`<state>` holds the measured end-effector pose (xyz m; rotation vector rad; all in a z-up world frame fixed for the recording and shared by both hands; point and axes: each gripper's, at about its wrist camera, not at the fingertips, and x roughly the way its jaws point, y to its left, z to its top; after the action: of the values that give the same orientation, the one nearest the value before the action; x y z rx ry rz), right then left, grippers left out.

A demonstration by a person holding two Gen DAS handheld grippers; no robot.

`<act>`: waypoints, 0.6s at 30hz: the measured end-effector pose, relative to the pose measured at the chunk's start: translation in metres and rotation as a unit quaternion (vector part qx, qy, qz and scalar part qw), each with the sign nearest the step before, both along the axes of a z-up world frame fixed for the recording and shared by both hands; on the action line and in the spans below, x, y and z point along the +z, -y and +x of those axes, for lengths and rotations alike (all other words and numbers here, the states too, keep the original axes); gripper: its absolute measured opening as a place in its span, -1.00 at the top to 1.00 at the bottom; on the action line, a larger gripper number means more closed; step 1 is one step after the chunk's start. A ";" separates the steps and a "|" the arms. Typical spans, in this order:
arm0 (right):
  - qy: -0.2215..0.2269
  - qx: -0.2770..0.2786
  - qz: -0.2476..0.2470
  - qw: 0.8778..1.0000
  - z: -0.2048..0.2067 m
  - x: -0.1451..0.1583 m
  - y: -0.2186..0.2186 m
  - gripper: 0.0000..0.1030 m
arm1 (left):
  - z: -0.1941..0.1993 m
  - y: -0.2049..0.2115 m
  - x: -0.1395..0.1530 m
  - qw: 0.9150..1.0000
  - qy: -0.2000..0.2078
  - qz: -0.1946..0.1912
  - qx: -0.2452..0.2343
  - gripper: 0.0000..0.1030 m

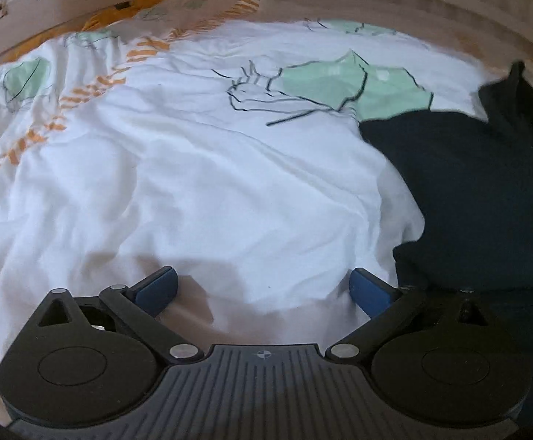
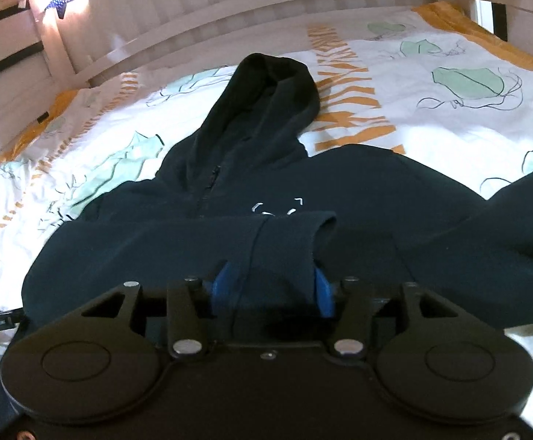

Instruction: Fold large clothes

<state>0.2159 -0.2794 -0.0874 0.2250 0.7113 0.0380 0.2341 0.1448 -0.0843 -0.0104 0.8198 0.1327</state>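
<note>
The navy hoodie (image 2: 252,168) bears small white marks, perhaps a logo; the right gripper (image 2: 272,289) clamps its cuff (image 2: 288,242). The left gripper (image 1: 263,286) gapes over the duvet (image 1: 193,183).

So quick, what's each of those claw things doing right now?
Left gripper: open, holding nothing, over the white duvet.
Right gripper: shut on the sleeve cuff of the dark hoodie.
</note>
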 end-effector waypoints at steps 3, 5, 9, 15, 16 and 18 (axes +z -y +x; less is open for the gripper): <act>-0.024 -0.023 -0.034 0.999 0.002 -0.011 0.006 -0.27 | -0.006 0.001 0.015 1.000 0.024 -0.010 0.004 -0.96; -0.016 -0.025 -0.027 0.999 -0.004 -0.010 0.011 -0.39 | -0.005 0.006 0.027 0.999 0.050 -0.015 -0.002 -0.97; 0.001 -0.028 -0.030 0.999 -0.019 -0.006 0.016 -0.82 | -0.006 0.031 0.057 0.995 0.090 -0.026 -0.039 -0.98; 0.001 -0.018 -0.033 0.999 -0.045 -0.010 0.021 -0.85 | 0.000 0.099 0.085 0.986 0.094 -0.053 -0.130 -0.99; -0.001 -0.017 -0.030 0.999 -0.048 -0.011 0.022 -0.85 | 0.001 0.111 0.086 0.983 0.091 -0.058 -0.145 -0.99; -0.002 -0.018 -0.020 1.000 -0.055 -0.012 0.025 -0.85 | 0.003 0.139 0.084 0.979 0.084 -0.066 -0.173 -0.99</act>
<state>0.1606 -0.3045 -0.0992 0.1995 0.7113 -0.0100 0.2370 0.0062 0.0000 -0.0042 0.6495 -0.2485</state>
